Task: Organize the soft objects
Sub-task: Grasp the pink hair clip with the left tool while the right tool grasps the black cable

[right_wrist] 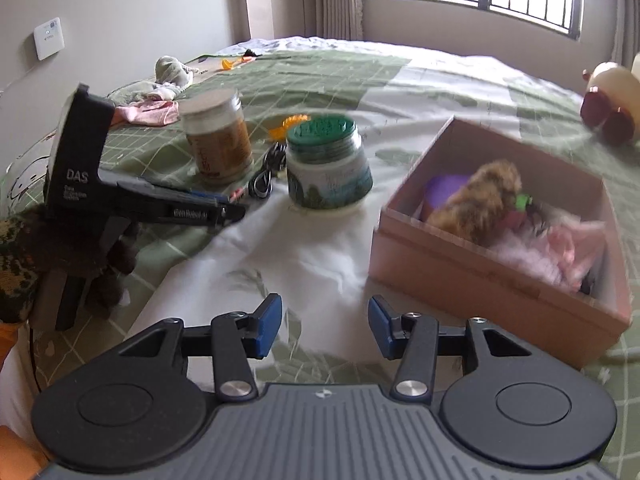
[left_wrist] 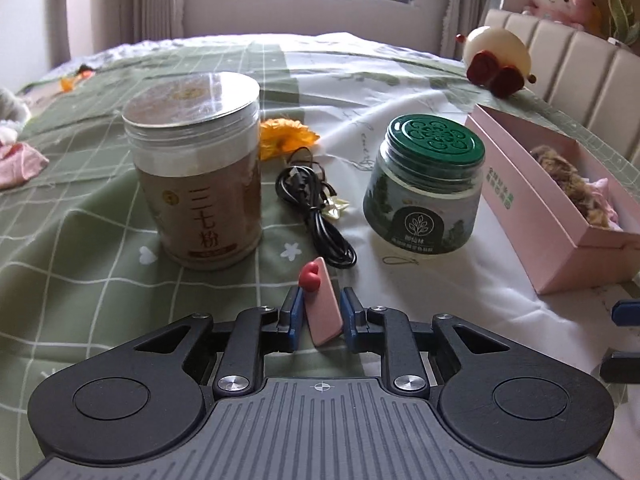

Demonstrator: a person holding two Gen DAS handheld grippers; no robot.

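Observation:
My left gripper [left_wrist: 322, 301] is shut on a small flat pink piece [left_wrist: 325, 312] with a red heart [left_wrist: 310, 277] at its top, held tilted just above the bedspread. From the right wrist view this gripper [right_wrist: 234, 211] shows side-on at the left, held by a hand in a dark glove. The open pink box [left_wrist: 560, 248] lies to its right. It holds a brown fluffy toy [right_wrist: 476, 204], a pink cloth [right_wrist: 560, 252] and a purple thing [right_wrist: 442, 190]. My right gripper [right_wrist: 324, 314] stands open and empty over a white patch of sheet, left of the box [right_wrist: 480, 268].
On the green checked bedspread [left_wrist: 80, 240] stand a tall brown jar [left_wrist: 200, 184] and a green-lidded jar [left_wrist: 424, 184], with a black cable [left_wrist: 316, 216] and an orange flower [left_wrist: 286, 136] between them. A pink cloth [right_wrist: 148, 114] and a pale sock [right_wrist: 172, 72] lie far left. A cream plush [left_wrist: 496, 56] sits by the headboard.

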